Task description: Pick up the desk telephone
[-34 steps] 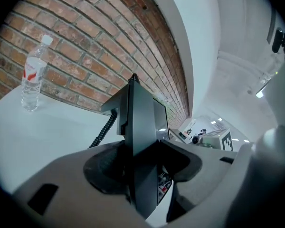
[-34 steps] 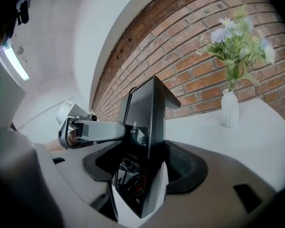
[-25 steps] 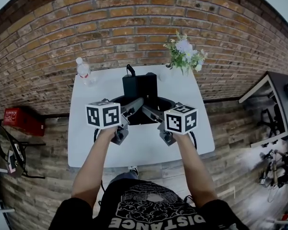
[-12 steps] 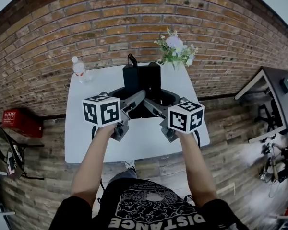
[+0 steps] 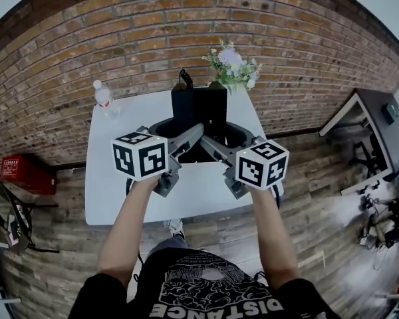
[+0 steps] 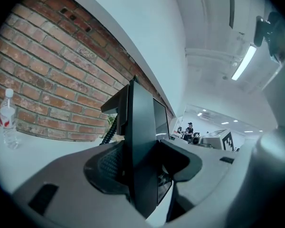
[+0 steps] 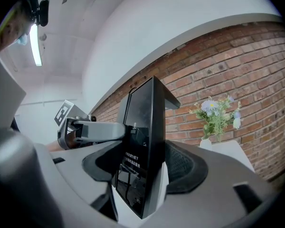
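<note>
Clamping the desk telephone (image 5: pixel 199 108) with left gripper (image 6: pixel 141 165) and right gripper (image 7: pixel 143 167), jaws squeezed tight on its opposite edges, holding it upright between the two, white table (image 5: pixel 120 178) underneath, flowers (image 5: pixel 231 64) beyond.

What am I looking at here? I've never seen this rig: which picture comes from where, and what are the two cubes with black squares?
There is no robot arm: a person holds a two-jaw gripper in each hand. The white marker cubes are parts of those grippers. The wide picture comes from a camera on the person's head, looking down. The other two cameras ride on the left gripper and the right gripper and look along their jaws. Both grippers are shut on the black rectangular desk telephone, one from each side. On the white table stand a clear plastic water bottle and pale flowers with green leaves.
</note>
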Demonstrator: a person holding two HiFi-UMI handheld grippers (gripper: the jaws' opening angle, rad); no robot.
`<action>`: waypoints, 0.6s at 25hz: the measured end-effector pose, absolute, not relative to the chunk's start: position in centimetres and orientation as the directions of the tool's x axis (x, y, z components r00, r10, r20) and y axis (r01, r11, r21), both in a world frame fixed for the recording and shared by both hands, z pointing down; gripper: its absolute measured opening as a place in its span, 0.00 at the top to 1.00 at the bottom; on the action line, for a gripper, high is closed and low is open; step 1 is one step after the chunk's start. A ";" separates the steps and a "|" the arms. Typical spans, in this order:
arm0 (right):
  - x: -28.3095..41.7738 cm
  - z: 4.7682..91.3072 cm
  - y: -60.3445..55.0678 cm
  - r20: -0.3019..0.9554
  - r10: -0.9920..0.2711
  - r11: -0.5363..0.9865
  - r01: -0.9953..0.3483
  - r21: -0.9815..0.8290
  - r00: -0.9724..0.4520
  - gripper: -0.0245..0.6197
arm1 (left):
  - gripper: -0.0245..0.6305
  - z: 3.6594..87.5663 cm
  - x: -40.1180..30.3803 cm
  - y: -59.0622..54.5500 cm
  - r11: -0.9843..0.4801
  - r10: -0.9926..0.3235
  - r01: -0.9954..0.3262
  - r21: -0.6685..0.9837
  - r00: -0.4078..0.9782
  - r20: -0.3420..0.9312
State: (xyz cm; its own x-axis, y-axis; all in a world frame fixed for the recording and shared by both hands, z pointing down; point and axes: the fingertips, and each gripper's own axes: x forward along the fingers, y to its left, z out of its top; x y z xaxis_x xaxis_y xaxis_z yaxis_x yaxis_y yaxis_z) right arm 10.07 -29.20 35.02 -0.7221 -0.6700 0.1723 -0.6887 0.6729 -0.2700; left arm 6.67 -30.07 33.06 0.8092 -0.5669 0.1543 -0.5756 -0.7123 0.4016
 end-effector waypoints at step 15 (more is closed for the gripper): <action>11.7 34.3 -27.3 0.157 -0.688 0.665 -0.702 -0.255 -0.708 0.54 | 0.63 32.3 8.4 -28.2 -0.734 -0.550 -0.560 0.384 0.822 0.148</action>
